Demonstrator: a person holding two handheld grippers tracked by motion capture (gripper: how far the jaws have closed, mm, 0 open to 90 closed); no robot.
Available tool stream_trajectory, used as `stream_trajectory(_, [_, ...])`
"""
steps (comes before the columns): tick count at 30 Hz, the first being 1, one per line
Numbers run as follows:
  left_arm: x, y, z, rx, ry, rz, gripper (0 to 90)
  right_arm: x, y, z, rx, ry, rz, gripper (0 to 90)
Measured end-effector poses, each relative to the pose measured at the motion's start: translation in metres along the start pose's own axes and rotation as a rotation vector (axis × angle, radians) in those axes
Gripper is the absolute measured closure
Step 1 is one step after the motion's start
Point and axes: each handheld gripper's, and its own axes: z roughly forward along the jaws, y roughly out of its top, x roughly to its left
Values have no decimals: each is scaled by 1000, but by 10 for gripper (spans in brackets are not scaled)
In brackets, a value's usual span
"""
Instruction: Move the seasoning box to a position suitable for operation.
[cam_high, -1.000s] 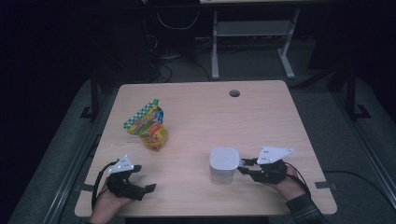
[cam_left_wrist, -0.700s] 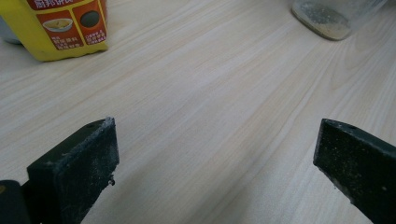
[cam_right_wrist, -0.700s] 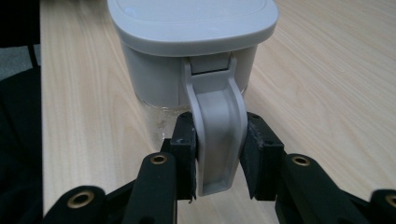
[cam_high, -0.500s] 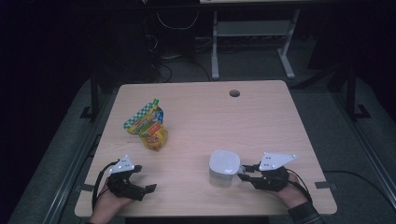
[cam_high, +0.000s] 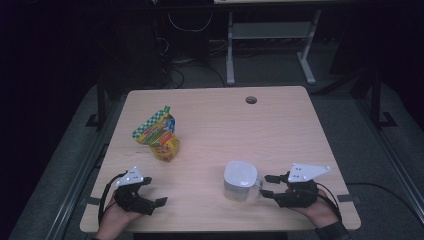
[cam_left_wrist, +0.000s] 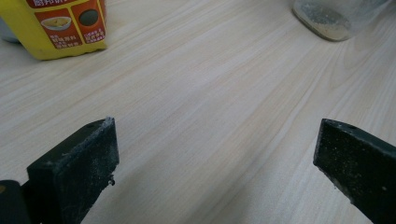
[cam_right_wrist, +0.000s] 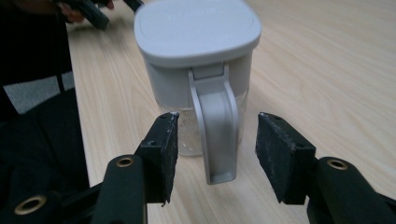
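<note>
Grey-lidded clear jug (cam_high: 240, 180) stands upright on the near right part of the wooden table (cam_high: 280, 125), handle (cam_right_wrist: 215, 126) turned right toward the right gripper (cam_high: 266, 186). In the right gripper view the handle hangs between the two black pads (cam_right_wrist: 164, 151), with a gap on either side; nothing is pressed. The jaws have just been opening, handle between them but not gripped. Judgement: the step in hand is a release of the jug at its present spot, or a re-grip of the handle; the pictures do not settle which.

Left gripper (cam_high: 151, 199) rests at the near left of the table, jaws spread wide with only bare table between them, holding nothing. The jug's base and the yellow pouch (cam_left_wrist: 65, 25) lie beyond its jaws.

Next move, if release: draw the right gripper straight back to the right, level, so neither pad clips the handle and tips the jug. If re-grip: close squarely on the handle's middle.

Colourful pouch (cam_high: 159, 135) sits left of centre, farther off, well apart from the jug.

Edges: the jug is near the near edge, and the right gripper is near the right edge. Open room lies across the centre and the far half, up to the cable hole (cam_high: 251, 100).
</note>
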Motion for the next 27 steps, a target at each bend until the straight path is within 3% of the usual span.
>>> stream_trajectory(7, [1,0,0,4,2,8,0,-4,7,-15,-69,-4,31,564])
stream_trajectory(12, [-1,0,0,8,4,11,0,-8,16,-23,-113,-21,33,748])
stream_trajectory(13, [-1,0,0,9,4,10,0,-9,19,-24,-107,-32,35,810])
stream_trajectory(16, [-1,0,1,13,5,14,0,-10,24,-25,-111,-37,26,886])
stream_trajectory(21, [-2,0,0,10,6,10,0,-9,36,-23,-103,-39,-14,899])
stream_trajectory(27, [-1,0,0,20,5,18,0,-7,44,-19,-100,-17,-29,899])
